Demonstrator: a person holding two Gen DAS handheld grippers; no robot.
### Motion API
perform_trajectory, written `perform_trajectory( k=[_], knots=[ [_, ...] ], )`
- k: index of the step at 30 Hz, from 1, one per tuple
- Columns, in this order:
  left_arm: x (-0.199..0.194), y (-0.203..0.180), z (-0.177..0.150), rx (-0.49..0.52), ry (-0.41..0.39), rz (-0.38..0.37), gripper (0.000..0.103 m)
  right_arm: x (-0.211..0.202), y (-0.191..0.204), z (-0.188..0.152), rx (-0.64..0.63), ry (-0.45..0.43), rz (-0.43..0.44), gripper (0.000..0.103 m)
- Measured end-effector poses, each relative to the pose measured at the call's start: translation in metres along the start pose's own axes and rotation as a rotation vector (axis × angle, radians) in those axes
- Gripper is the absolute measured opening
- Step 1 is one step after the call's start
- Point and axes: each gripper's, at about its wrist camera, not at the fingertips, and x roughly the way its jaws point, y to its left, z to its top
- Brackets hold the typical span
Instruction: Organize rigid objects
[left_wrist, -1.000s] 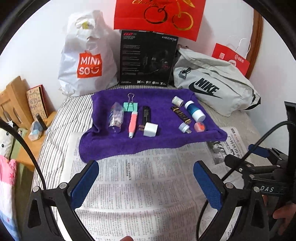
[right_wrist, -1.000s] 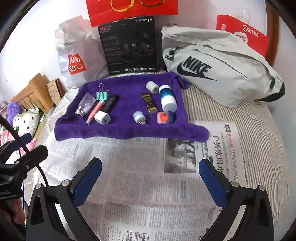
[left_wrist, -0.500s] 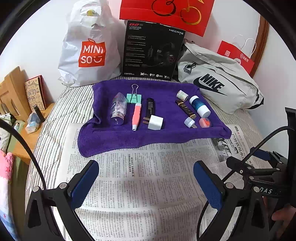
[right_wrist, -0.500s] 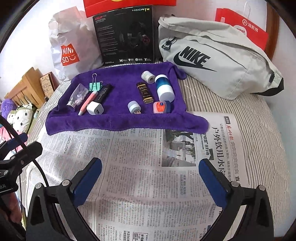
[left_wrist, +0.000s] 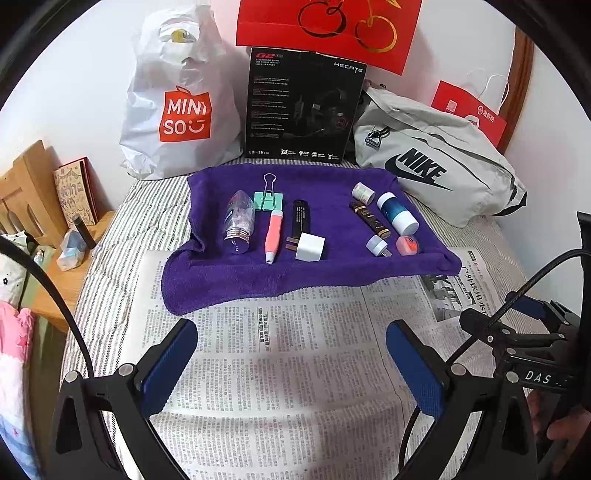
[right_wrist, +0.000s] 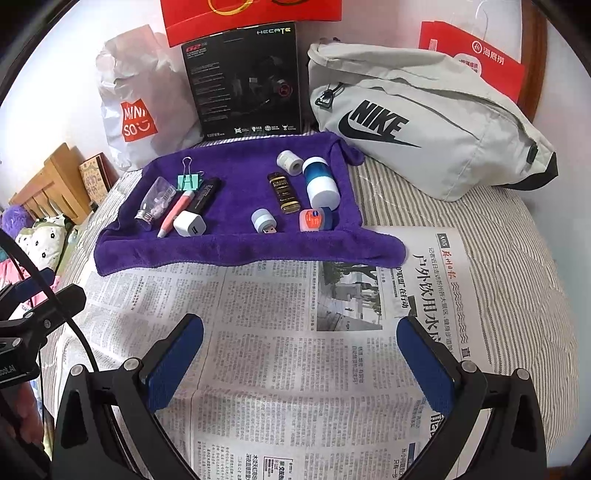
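1. Nearest the cameras, the left gripper (left_wrist: 291, 345) and right gripper (right_wrist: 300, 341) hang over a spread newspaper (left_wrist: 295, 369), jaws wide apart and holding nothing.
2. Over the past second both views have tilted and drawn slightly nearer the cloth; no object has shifted. The scene fits sorting about to start or just finished.
3. Beyond the paper, a purple towel (left_wrist: 258, 280) carries two groups. To the left: a clear bottle (left_wrist: 240, 225), green binder clip (left_wrist: 269, 199), pink pen (left_wrist: 273, 236), black stick (left_wrist: 300, 219) and white charger plug (left_wrist: 310, 247).
4. To the right: a white tape roll (right_wrist: 290, 162), brown tube (right_wrist: 283, 192), blue-and-white jar (right_wrist: 320, 182), USB light (right_wrist: 263, 221) and orange tin (right_wrist: 313, 220).
5. Farthest back stand a white shopping bag (left_wrist: 177, 96), a black box (left_wrist: 303, 107) and a grey waist bag (right_wrist: 424, 125); their contents are hidden.
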Motion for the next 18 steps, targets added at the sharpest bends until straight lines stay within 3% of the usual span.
perform_trajectory(
  k=[18],
  knots=[
    [-0.0096, -0.0027, -0.0001, 0.026, 0.0, 0.026, 0.103, -0.0055, -0.0008, -0.0056, -0.002, 0.004, 0.007, 0.103]
  ],
)
